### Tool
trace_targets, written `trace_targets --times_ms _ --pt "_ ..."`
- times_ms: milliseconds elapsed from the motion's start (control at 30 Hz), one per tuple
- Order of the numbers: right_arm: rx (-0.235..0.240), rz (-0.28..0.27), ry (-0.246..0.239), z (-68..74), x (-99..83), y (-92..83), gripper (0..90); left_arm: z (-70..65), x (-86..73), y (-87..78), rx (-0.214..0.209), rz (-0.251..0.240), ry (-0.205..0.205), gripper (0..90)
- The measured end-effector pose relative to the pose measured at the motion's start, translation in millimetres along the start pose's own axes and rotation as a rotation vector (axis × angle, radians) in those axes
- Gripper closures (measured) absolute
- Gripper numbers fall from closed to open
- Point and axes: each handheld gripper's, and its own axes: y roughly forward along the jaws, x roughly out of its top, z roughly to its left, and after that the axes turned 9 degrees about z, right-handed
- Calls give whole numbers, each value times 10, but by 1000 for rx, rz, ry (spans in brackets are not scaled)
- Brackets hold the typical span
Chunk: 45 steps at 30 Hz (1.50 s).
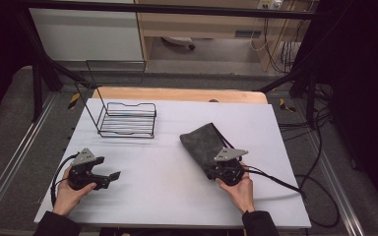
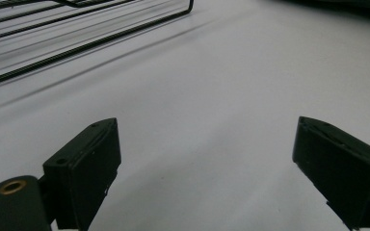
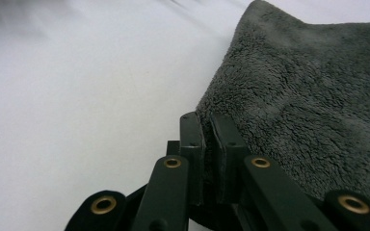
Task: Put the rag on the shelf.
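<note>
White tabletop (image 1: 167, 187) bears a grey cloth (image 1: 204, 142), its near edge apparently pinched by right tongs (image 3: 207, 144); left tongs (image 2: 207, 163) spread.

Towel (image 3: 308, 110) cut off at right edge; rack (image 2: 77, 29) cropped at top.

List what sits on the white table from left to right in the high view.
left gripper → wire rack → grey cloth → right gripper, shut on the cloth's near edge.
</note>
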Motion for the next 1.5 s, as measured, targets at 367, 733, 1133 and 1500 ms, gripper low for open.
trace_targets --times_ms 367,733,1133,1500 --pt "18 27 -1 50 24 65 860 -3 1 3 -1 2 1 96" --pt "97 13 -13 241 116 131 863 -4 2 4 -1 4 2 97" --pt "175 -7 -17 555 282 294 862 -3 1 -1 0 2 -1 96" --pt "210 -6 -36 795 446 412 862 1 0 -9 2 2 1 96"
